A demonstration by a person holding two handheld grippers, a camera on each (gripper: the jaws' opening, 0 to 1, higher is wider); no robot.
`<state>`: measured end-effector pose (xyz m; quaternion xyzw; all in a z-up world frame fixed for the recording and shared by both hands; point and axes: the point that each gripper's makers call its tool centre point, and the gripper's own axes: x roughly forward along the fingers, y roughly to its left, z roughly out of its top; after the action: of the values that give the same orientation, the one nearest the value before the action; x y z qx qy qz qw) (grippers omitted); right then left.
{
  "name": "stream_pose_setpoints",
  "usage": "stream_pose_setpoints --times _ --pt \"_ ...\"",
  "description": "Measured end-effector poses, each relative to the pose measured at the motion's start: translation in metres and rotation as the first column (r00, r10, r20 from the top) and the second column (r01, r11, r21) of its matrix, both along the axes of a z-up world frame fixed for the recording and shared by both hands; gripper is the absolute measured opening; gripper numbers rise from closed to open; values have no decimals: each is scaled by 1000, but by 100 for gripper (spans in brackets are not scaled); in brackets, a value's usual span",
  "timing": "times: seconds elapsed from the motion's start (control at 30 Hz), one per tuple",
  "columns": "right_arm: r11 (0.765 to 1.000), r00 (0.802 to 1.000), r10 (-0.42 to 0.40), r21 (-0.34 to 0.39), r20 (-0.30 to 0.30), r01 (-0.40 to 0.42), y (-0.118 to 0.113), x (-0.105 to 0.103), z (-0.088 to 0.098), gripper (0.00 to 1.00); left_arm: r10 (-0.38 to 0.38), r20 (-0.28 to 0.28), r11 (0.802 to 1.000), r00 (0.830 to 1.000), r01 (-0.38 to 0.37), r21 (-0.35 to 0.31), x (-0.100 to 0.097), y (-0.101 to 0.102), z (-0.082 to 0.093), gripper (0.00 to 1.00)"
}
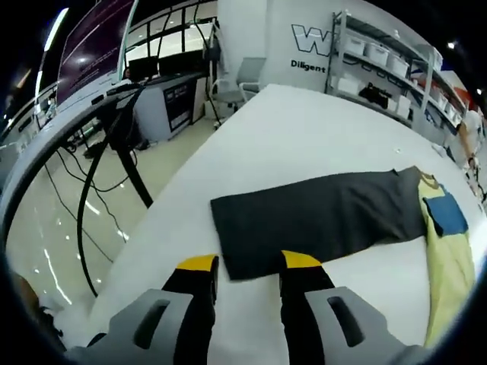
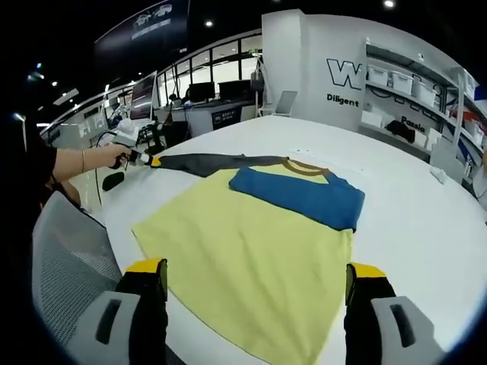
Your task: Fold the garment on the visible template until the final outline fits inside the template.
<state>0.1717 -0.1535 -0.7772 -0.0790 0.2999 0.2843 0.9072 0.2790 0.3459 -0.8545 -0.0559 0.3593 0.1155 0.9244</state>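
Note:
A garment lies flat on the white table (image 2: 426,228). It has a yellow body (image 2: 243,243), a blue sleeve (image 2: 300,194) folded across the chest, and a long dark grey sleeve (image 1: 319,217) spread out sideways. In the left gripper view my left gripper (image 1: 249,266) is open at the grey sleeve's near end, and the fabric's edge reaches between the yellow fingertips (image 1: 300,261). A hand holds that same left gripper (image 2: 141,158) at the sleeve's tip in the right gripper view. My right gripper (image 2: 257,270) stands wide open over the yellow hem, holding nothing.
The table's edge (image 1: 163,205) drops to a glossy floor with a black stand (image 1: 125,152) and cables. Desks with monitors (image 2: 202,95) and shelves of bins (image 1: 380,61) stand beyond. A grey mesh chair (image 2: 65,266) is by the near corner.

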Motion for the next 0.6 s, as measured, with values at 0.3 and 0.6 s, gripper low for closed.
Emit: stream_pose_setpoints --times 0.3,0.6 --pt "1000 1000 -15 -10 2 15 -2 0 0 92 15 -43 999 999 -13 49 5 2 2 15" --pt "1000 1000 -11 -11 4 12 -2 -2 1 93 4 -98 997 995 4 80 6 9 3 5"
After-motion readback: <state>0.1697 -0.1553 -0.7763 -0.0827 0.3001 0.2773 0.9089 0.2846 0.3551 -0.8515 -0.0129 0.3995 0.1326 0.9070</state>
